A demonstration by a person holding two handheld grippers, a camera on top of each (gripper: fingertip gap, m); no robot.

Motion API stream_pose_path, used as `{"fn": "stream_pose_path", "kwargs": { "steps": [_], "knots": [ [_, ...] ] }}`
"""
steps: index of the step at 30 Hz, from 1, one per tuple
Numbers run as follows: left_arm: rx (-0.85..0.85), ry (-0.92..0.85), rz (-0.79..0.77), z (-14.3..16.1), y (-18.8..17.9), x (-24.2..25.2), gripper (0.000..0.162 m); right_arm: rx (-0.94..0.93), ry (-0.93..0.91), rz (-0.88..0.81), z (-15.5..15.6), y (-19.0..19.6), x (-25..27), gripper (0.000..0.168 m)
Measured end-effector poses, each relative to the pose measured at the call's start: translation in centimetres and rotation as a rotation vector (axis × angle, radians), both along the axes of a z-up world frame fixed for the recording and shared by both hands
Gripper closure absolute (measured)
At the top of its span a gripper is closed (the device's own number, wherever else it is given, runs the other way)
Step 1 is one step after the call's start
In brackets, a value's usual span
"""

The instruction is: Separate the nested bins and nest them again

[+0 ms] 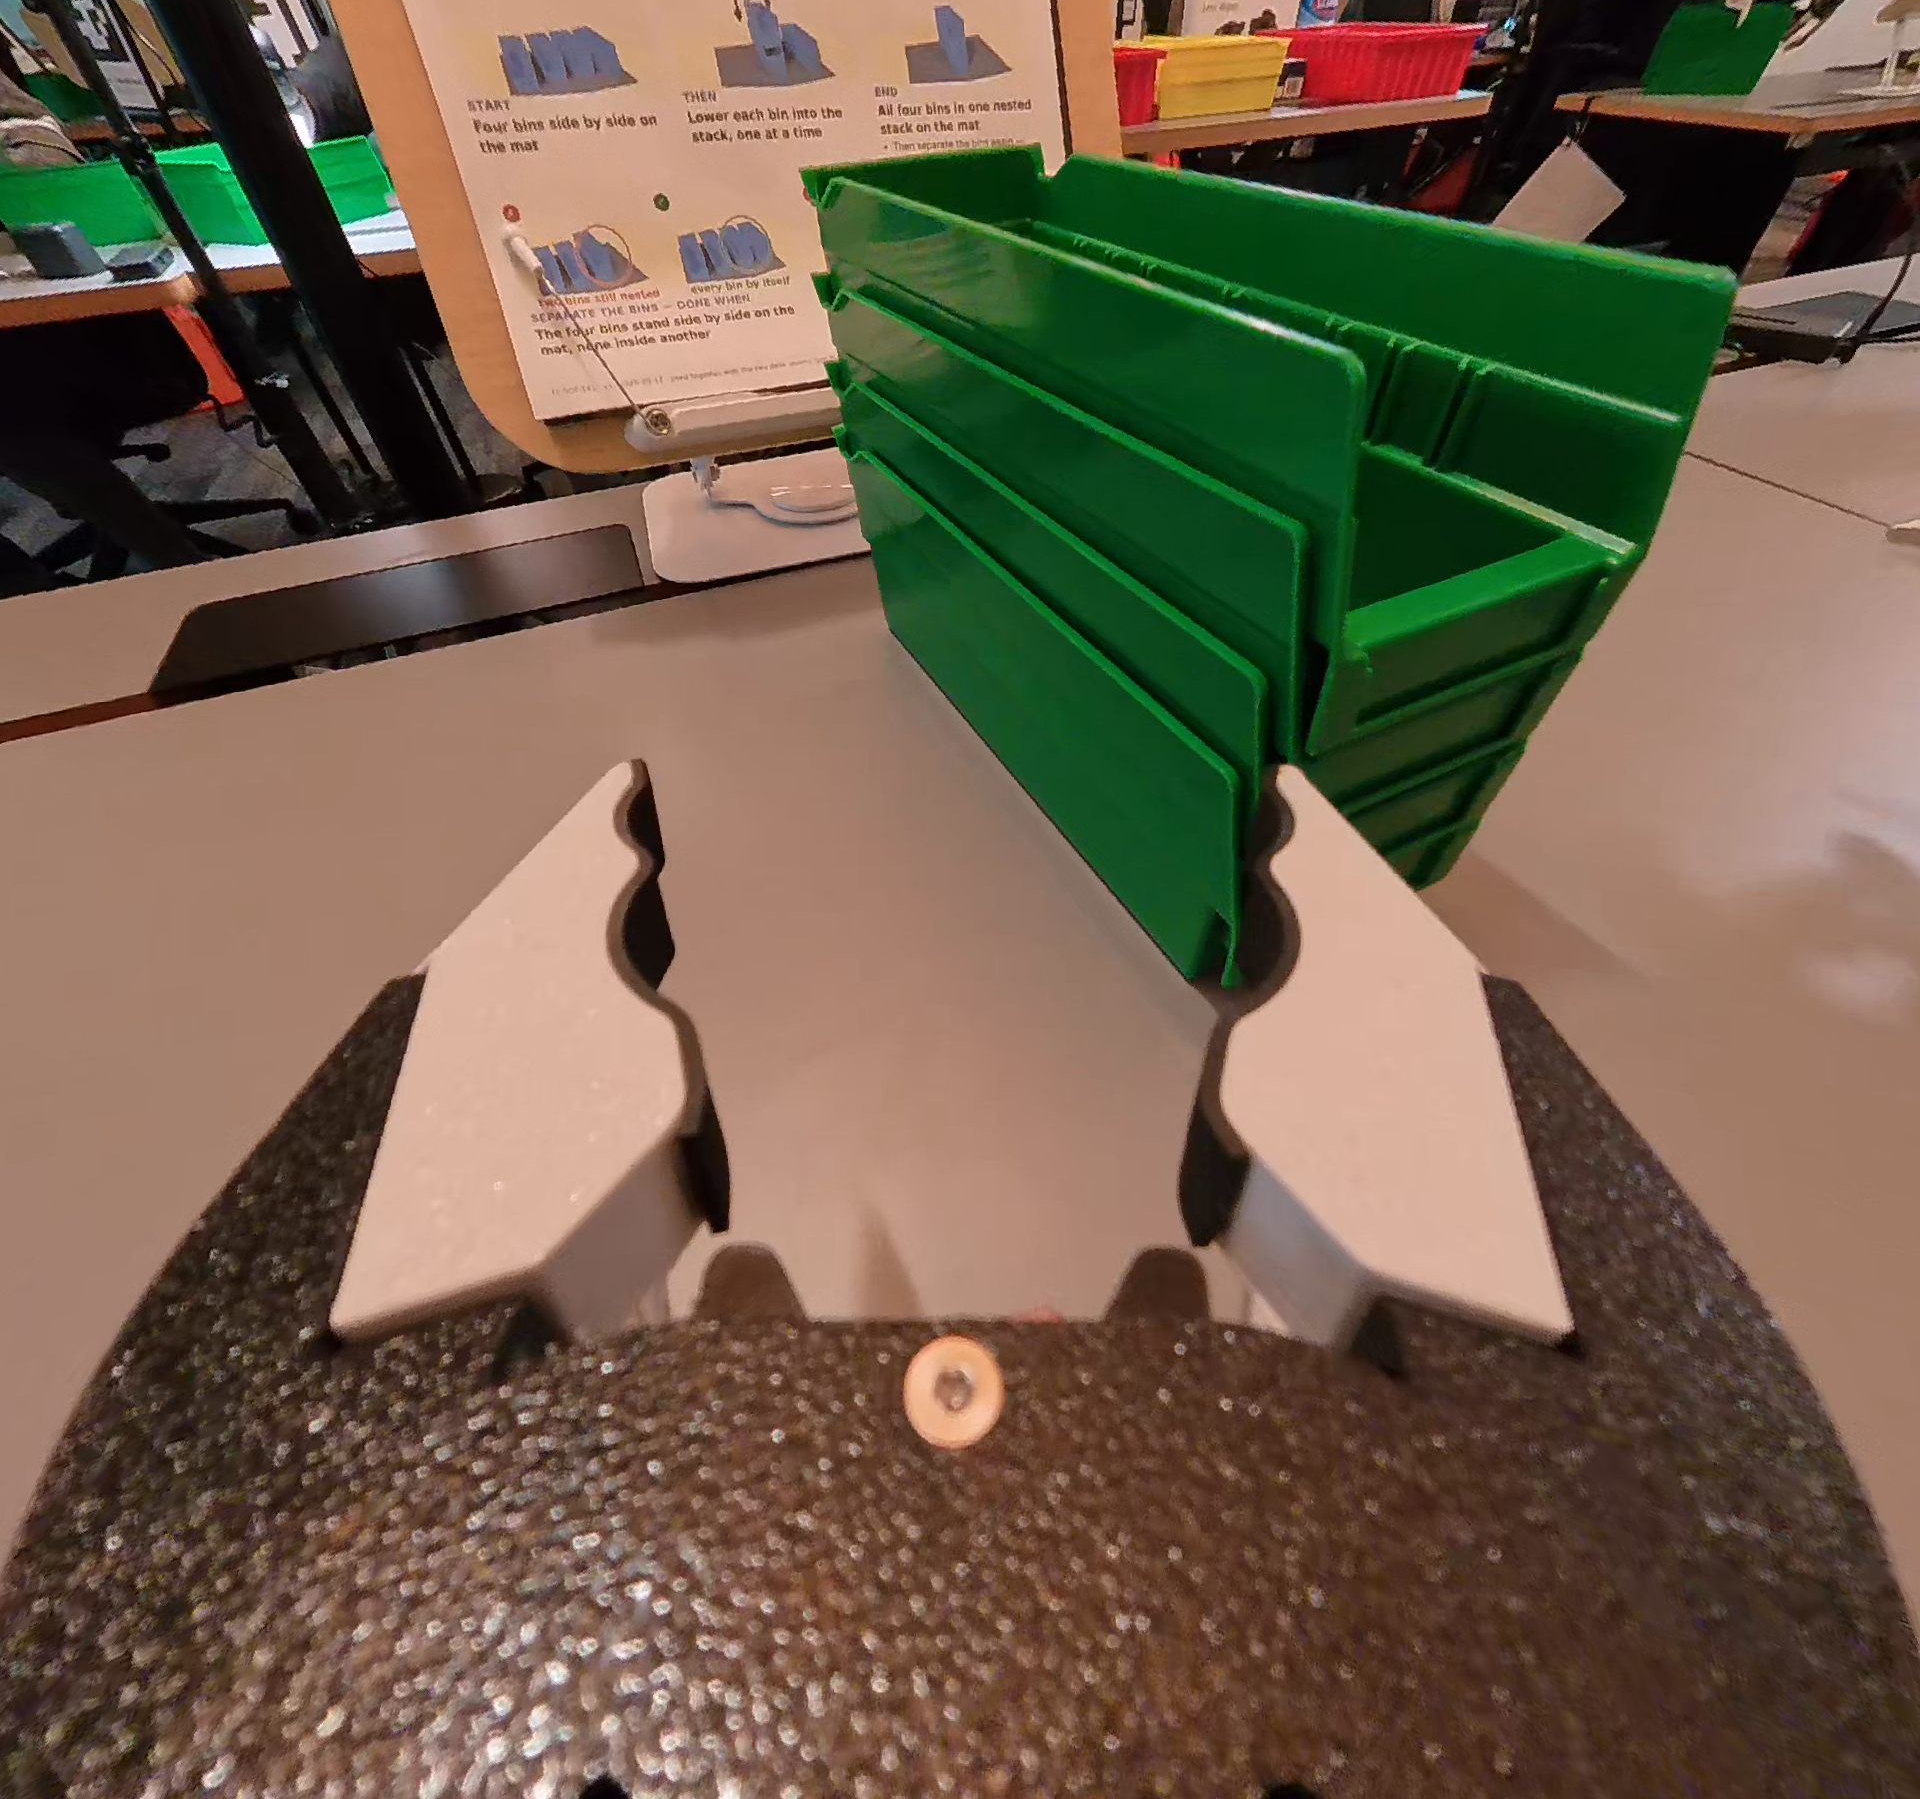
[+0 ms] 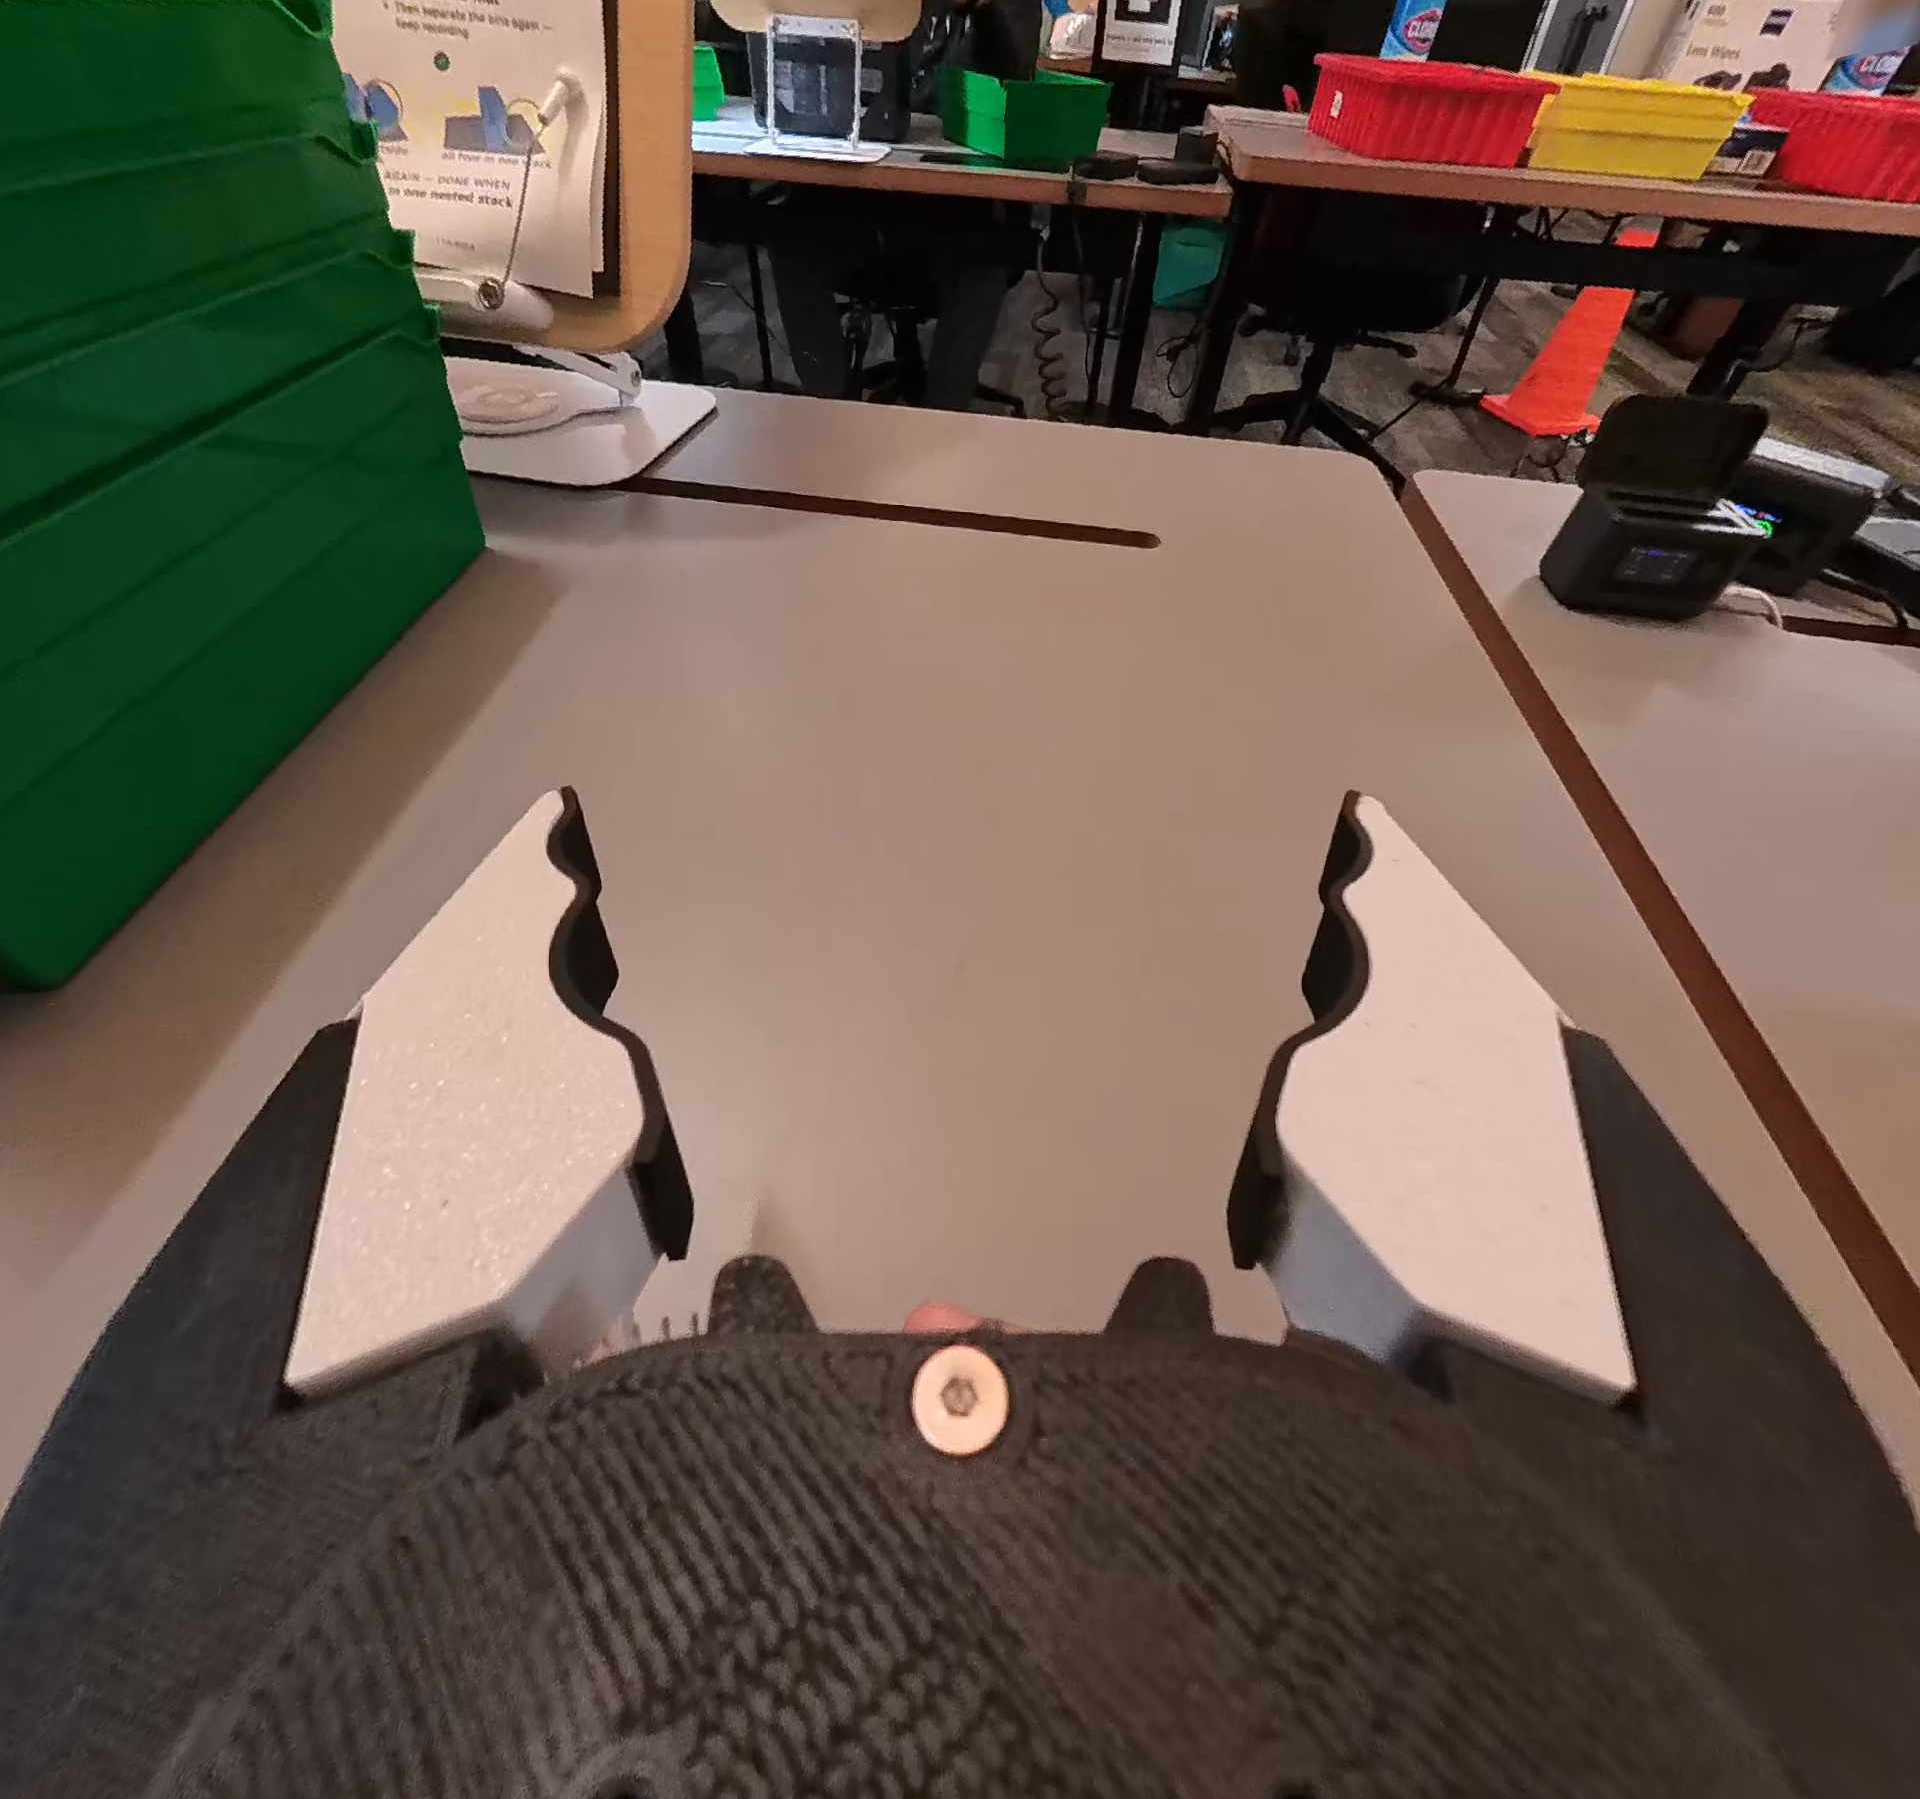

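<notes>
A stack of green nested bins stands on the grey table, right of centre in the left wrist view. Its rims step up one above another and the top bin's inside is empty. My left gripper is open and empty, low over the table; its right finger sits against the near lower corner of the stack. The same stack fills the left edge of the right wrist view. My right gripper is open and empty over bare table, to the right of the stack and apart from it.
An instruction board on a white stand rises behind the stack. A dark slot runs across the table. A second table with a black device adjoins on the right. Red and yellow baskets sit on far tables.
</notes>
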State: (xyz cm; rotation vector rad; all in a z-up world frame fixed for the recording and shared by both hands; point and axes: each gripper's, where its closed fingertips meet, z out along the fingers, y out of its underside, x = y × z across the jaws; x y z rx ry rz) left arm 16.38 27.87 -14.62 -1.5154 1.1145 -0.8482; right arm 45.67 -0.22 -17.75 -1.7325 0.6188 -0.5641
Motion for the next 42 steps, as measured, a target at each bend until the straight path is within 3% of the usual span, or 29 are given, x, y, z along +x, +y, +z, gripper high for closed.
{"fn": "stream_pose_path", "kwargs": {
  "steps": [13, 24, 30, 42],
  "knots": [
    [-0.044, 0.006, 0.03, 1.5, 0.8, -0.3, 0.052, -0.038, -0.003, 0.042, -0.2, 2.4, -0.8, 0.032],
    [-0.085, -0.085, -0.041, 5.8, 0.1, 3.1, 0.051, -0.02, -0.011, 0.011, 0.7, 0.8, -0.6, 0.033],
    [-0.081, -0.079, -0.086, 5.8, -1.5, 4.6, 0.051, -0.01, -0.006, -0.009, 0.9, 0.1, -0.1, 0.033],
    [-0.049, -0.038, -0.057, 6.7, -0.8, 4.6, 0.051, -0.033, -0.009, 0.017, 0.6, 1.4, -0.8, 0.031]
  ]
}}
